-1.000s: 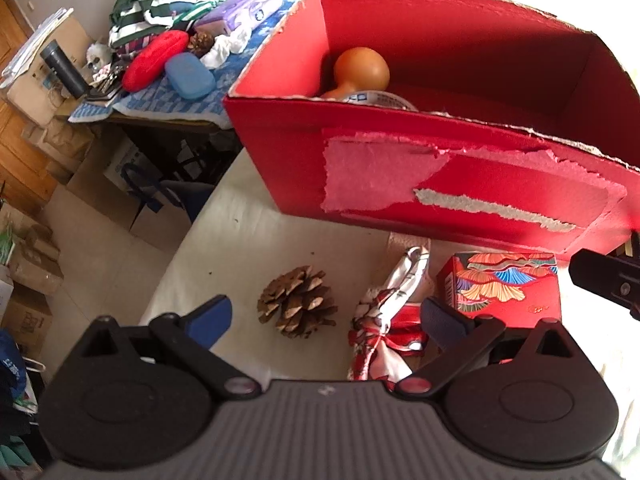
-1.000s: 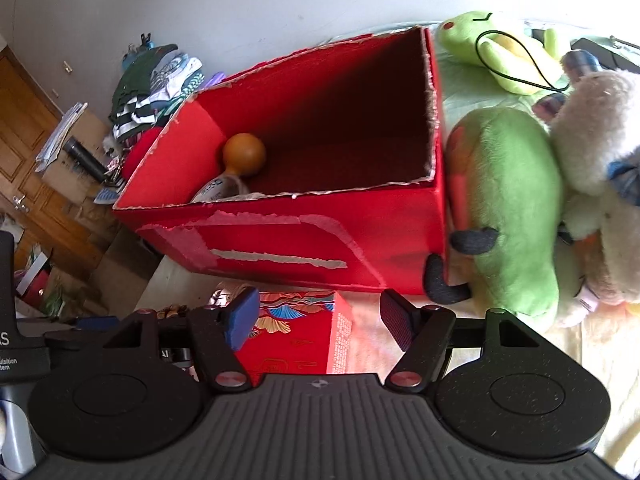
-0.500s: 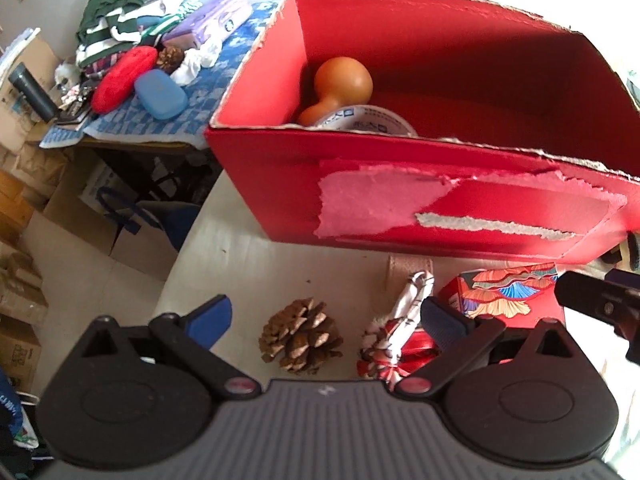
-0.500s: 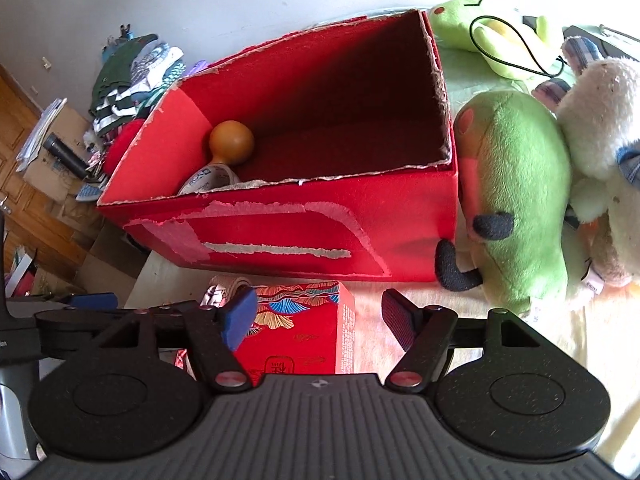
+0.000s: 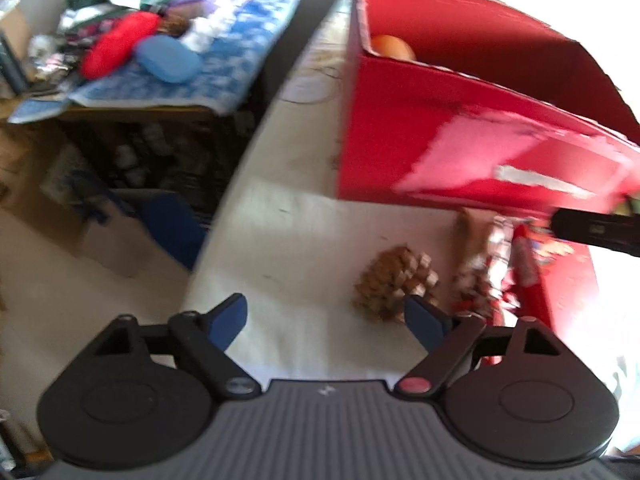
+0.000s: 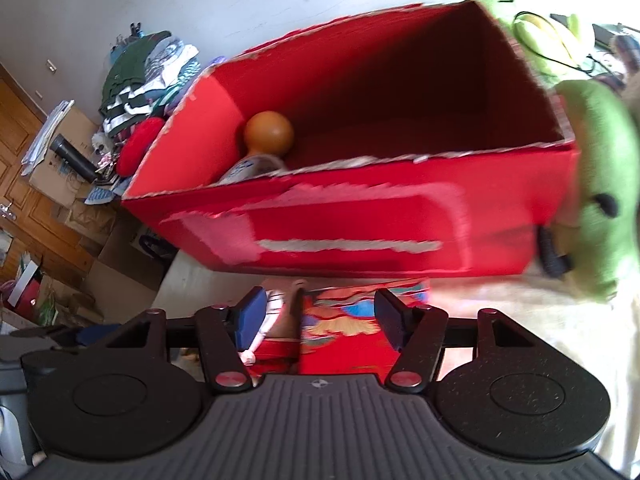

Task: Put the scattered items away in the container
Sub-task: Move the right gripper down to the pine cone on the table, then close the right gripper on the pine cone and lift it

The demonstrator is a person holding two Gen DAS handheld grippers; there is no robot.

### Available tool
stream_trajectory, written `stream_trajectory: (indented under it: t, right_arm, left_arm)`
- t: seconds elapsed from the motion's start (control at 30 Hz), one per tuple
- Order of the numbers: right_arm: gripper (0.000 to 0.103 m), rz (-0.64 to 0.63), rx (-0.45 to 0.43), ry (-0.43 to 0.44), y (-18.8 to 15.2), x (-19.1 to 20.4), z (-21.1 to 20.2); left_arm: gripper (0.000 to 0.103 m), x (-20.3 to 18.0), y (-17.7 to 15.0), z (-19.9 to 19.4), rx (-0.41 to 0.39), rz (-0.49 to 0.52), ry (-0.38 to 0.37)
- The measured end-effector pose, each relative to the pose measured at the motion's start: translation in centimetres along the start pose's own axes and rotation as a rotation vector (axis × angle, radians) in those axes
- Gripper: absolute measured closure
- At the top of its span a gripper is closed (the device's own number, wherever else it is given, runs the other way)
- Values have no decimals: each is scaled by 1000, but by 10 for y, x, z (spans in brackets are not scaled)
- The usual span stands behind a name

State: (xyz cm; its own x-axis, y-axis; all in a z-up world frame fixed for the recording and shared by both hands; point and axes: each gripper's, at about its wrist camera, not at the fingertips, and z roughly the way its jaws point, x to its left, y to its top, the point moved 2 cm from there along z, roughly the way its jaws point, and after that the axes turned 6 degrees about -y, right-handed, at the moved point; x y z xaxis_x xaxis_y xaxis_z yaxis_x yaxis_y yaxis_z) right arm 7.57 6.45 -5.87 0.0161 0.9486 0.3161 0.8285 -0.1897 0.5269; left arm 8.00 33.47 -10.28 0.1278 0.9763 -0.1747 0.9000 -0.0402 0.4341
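My right claw is closing over the small patterned red box, which sits on the counter just in front of the big red cardboard box; the pads straddle it but I can't see them pressing yet. To do this well I should sink a little lower so the pads meet the flat side walls, not the top edges, then lift clear of the container's torn front rim.

My left claw is narrowing with nothing between its fingers; the pine cone lies just beyond its right finger, next to the red patterned cloth bundle. I'd centre over the cone before squeezing, and gently, since its scales look brittle. An orange gourd already lies inside the container.
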Motion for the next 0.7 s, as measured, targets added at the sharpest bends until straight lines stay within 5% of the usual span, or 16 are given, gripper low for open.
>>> stream_trajectory:
  t: [0.13,0.4,0.47,0.7]
  right_arm:
    - [41,-22,-3,25,-8,15,6]
    - [45,-119,-24,140,0,44,3]
    - [48,-150,4,181,-1,52,7]
    - [52,-179,157,249,1,70,35]
  left_arm:
    - [17,-9,2,3,-29,63,-57]
    - [40,-21,6,17,-20,137,-147]
    - [48,-22,4,19,-11,144,-191]
    - [50,-18,-6,21,-18,171,-262]
